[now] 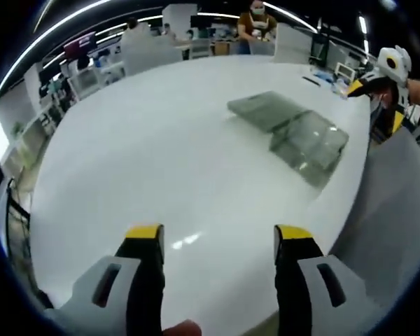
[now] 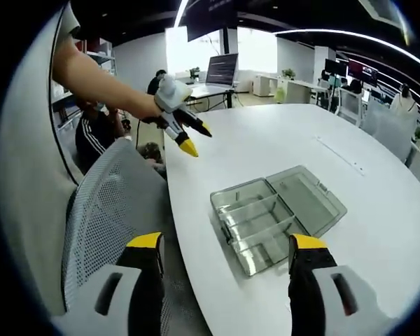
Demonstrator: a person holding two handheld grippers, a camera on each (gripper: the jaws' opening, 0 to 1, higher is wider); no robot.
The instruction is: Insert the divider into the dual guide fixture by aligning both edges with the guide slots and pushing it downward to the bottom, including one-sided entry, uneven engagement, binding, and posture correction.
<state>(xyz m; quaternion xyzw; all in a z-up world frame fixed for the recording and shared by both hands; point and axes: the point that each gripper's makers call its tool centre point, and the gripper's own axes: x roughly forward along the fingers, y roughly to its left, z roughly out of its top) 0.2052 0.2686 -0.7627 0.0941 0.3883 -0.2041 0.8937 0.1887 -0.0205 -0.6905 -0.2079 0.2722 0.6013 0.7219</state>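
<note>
In the left gripper view the clear plastic compartment box with its open lid [image 1: 294, 129] is blurred, its inner dividers unreadable; the grey mesh chair [image 2: 108, 210] is cut off behind the right gripper's jaws.

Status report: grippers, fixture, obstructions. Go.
Left gripper open, empty, above bare white table. Right gripper open, empty, hovering short of clear compartment box, lid open. Divider not identifiable. Mesh chair beside table edge.
</note>
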